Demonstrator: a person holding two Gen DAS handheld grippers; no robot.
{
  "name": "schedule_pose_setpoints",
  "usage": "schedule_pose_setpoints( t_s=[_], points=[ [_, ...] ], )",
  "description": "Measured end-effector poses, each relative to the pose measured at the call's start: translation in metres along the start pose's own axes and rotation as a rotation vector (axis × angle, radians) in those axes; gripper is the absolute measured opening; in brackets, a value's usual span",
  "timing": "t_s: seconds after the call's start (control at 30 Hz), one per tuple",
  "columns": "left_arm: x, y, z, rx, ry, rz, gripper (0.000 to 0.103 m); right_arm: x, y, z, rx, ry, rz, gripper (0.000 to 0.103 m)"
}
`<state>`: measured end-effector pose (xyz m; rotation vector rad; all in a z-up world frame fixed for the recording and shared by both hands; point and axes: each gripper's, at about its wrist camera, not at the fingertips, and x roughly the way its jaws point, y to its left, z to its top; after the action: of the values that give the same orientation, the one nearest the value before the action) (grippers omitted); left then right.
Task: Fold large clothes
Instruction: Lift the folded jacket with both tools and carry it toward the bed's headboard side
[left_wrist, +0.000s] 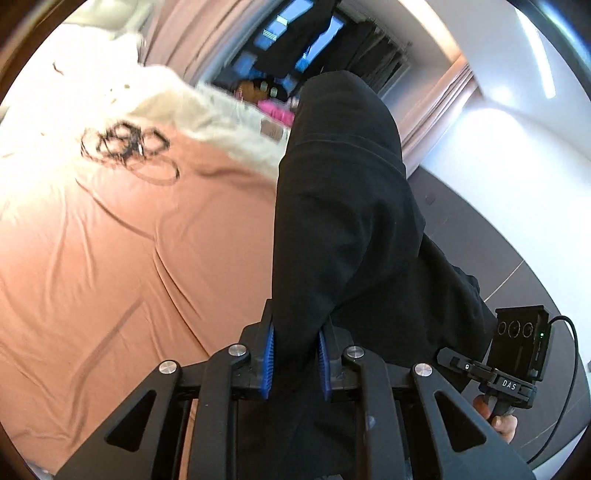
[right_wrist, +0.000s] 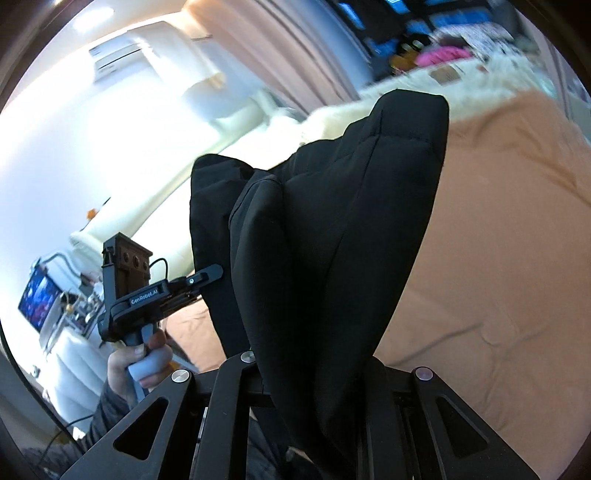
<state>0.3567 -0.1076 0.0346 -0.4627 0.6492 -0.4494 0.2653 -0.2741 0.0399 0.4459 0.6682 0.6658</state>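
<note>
Both tools, left tool and right tool, pinch the black jacket aloft (lifting step); next, lay it flat on the bed ahead.

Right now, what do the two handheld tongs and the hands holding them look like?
Both tongs are matte black, with triangular cut-outs in the linkage arms and silver round pivot bolts. The left tongs have ribbed blue pads. Seen from the other side, the left tongs carry white "GenRobot.AI" lettering, the right tongs a "DAS" label; each has a boxy module with round lenses and a thin black cable. The left hand wears a dark sleeve.
</note>
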Motion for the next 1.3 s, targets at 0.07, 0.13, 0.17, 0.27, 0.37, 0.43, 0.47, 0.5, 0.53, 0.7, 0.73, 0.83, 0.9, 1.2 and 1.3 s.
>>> schedule_pose_setpoints(
  t_s=[0.07,0.13,0.17,0.27,0.37,0.43,0.47,0.5,0.53,0.7,0.73,0.83,0.9,1.2,1.3],
  points=[
    [-0.023,0.002,0.009,0.003,-0.032,0.004,0.02,0.0,0.023,0.008,-0.034,-0.014,0.013,0.015],
    [-0.042,0.007,0.014,0.001,-0.059,0.012,0.02,0.004,0.039,0.014,-0.06,-0.022,0.022,0.015],
    [-0.051,0.011,0.016,0.001,-0.071,0.017,0.02,0.007,0.052,0.017,-0.074,-0.026,0.033,0.015],
    [-0.081,0.02,0.023,0.005,-0.115,0.037,0.019,0.024,0.075,0.028,-0.108,-0.028,0.052,0.015],
    [-0.11,0.034,0.029,0.003,-0.148,0.059,0.019,0.032,0.094,0.03,-0.134,-0.024,0.08,0.015],
    [-0.131,0.046,0.032,-0.005,-0.169,0.073,0.019,0.049,0.105,0.04,-0.148,-0.021,0.096,0.015],
    [-0.138,0.05,0.032,-0.008,-0.176,0.08,0.019,0.055,0.112,0.043,-0.155,-0.017,0.11,0.015],
    [-0.146,0.057,0.032,-0.012,-0.183,0.089,0.019,0.06,0.114,0.043,-0.161,-0.014,0.117,0.015],
    [-0.155,0.064,0.034,-0.016,-0.19,0.1,0.019,0.066,0.118,0.046,-0.166,-0.011,0.125,0.015],
    [-0.194,0.101,0.04,-0.037,-0.21,0.151,0.019,0.107,0.141,0.05,-0.176,0.028,0.177,0.015],
    [-0.201,0.105,0.04,-0.041,-0.217,0.159,0.019,0.116,0.145,0.051,-0.18,0.035,0.185,0.015],
    [-0.225,0.128,0.042,-0.056,-0.239,0.192,0.019,0.136,0.159,0.048,-0.183,0.054,0.216,0.015],
    [-0.237,0.143,0.045,-0.064,-0.248,0.215,0.018,0.156,0.17,0.049,-0.192,0.068,0.238,0.015],
    [-0.296,0.213,0.048,-0.085,-0.288,0.302,0.018,0.229,0.207,0.034,-0.232,0.134,0.329,0.015],
    [-0.32,0.233,0.045,-0.093,-0.302,0.326,0.018,0.259,0.232,0.026,-0.246,0.155,0.349,0.015]
  ],
)
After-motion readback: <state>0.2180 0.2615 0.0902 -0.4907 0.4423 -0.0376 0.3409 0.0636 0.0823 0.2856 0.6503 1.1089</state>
